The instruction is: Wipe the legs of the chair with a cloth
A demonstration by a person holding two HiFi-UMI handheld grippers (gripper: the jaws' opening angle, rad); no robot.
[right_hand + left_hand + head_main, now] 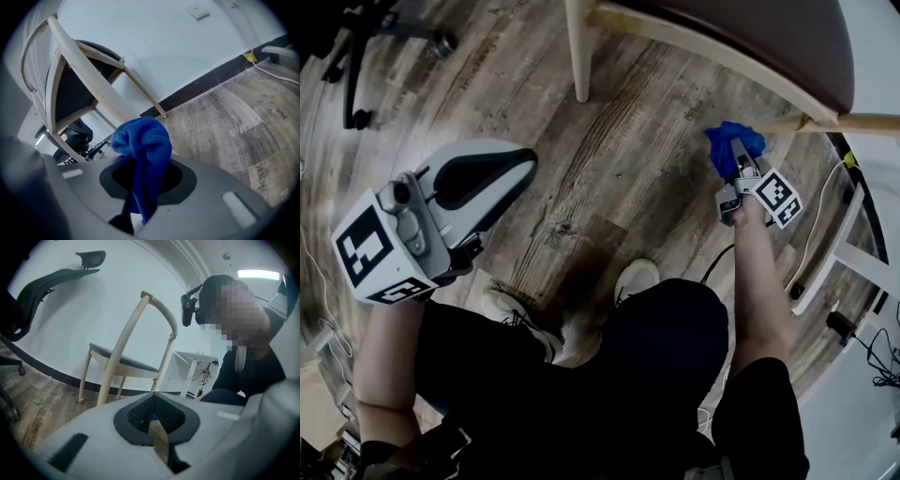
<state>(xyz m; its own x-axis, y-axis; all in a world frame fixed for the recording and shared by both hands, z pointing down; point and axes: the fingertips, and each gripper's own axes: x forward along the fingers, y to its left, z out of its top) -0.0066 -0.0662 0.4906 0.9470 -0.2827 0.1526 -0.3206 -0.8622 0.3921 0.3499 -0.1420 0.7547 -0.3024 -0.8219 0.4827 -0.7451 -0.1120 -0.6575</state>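
Note:
The chair has a dark seat [769, 37] and pale wooden legs; one leg [578, 52] stands at top centre and another [834, 123] runs out to the right. My right gripper [739, 167] is shut on a bunched blue cloth [733, 145], held just left of that right-hand leg. In the right gripper view the cloth [143, 140] hangs from the right gripper [145, 180], with a thin chair leg [143, 96] just behind it. My left gripper [502, 173] is held back at the left, shut and holding nothing. The left gripper view looks past the left gripper [154, 420] at the whole chair [124, 364].
An office chair base [356, 56] stands at the upper left. A white desk frame [853, 248] and cables [877, 361] lie at the right. The person's shoes [633, 277] rest on the wood floor [619, 178]. A dark skirting board [211, 77] lines the wall.

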